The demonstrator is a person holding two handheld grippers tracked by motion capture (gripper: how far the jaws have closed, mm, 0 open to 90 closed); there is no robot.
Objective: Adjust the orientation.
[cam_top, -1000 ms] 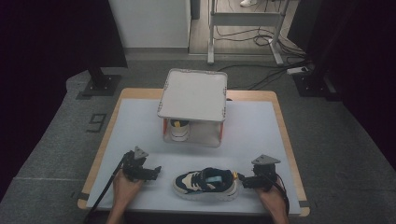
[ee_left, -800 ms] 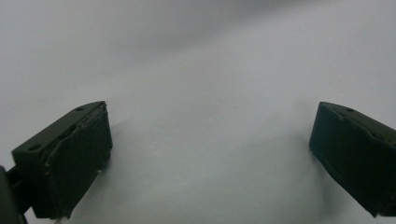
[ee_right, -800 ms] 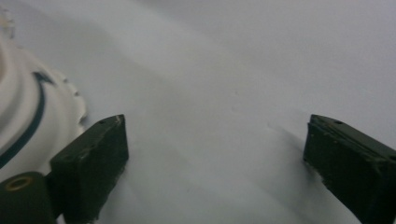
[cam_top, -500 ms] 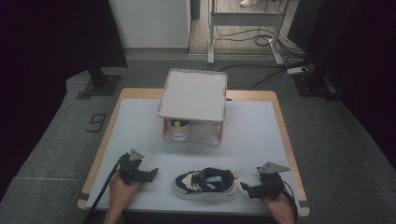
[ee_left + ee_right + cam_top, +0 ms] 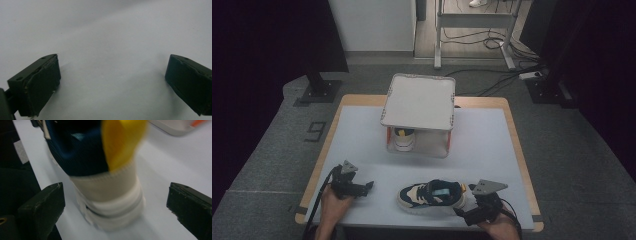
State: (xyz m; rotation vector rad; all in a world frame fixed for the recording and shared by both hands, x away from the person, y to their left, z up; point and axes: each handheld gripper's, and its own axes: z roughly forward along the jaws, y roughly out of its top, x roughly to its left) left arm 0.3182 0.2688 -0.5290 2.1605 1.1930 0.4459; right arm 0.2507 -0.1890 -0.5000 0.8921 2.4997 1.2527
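The right gripper point(image 5: 467, 216) has drawn back toward the near edge of the counter point(image 5: 492, 150). A second ago it sat level with the sneaker's heel; now it lies lower and behind it. Its fingers point(image 5: 41, 206) are released and spread wide. In the right gripper view the cream heel of the sneaker point(image 5: 110, 192) stands between them with a gap on each side, so nothing is gripped.

The left gripper point(image 5: 362, 187) has also slid a little nearer the person and rests on the bare counter, well apart from the toe. Its fingers point(image 5: 37, 82) are released too, with only white surface between them.

The sneaker point(image 5: 432, 196) has not moved. It lies on its sole near the front edge, between the 2 grippers, toe pointing to the left one.

Farther back stands the raised white tray point(image 5: 419, 102), with a second shoe point(image 5: 403, 139) tucked in the space beneath it.

My reading: the right hand has lined itself up behind the heel for a pinch, probably to carry this sneaker under the tray beside its mate. The grasp itself is not yet made.
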